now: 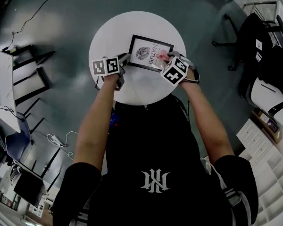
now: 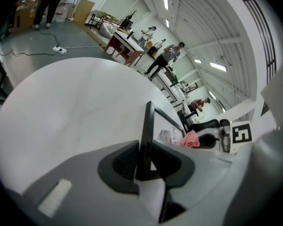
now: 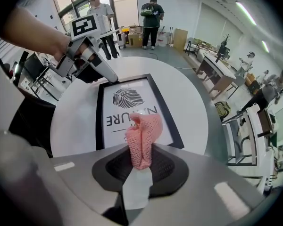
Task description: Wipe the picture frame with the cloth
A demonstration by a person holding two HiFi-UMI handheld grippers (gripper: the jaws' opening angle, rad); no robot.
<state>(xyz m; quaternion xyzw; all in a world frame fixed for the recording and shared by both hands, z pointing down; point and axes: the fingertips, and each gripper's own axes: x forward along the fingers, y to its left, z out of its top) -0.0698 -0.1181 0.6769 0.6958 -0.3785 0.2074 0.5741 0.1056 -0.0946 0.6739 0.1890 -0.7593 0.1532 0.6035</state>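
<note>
Picture frame [image 1: 150, 52], black-edged with a leaf print, lies flat on a round white counter [image 1: 111, 34] just in front of the person; the left hand-held gripper [image 2: 144, 160] is clamped on the frame's black edge near its left corner, one jaw on each side; the right hand-held gripper [image 3: 141, 161] pinches a bunched pink mesh cloth [image 3: 142, 133], whose free end sits over the lower part of the print; contact with the glass is unclear. A good wipe likely needs a firm left clamp so the frame cannot slide; press the cloth flat; sweep overlapping strokes across glass and border; hard jaws should stay off the glass.
</note>
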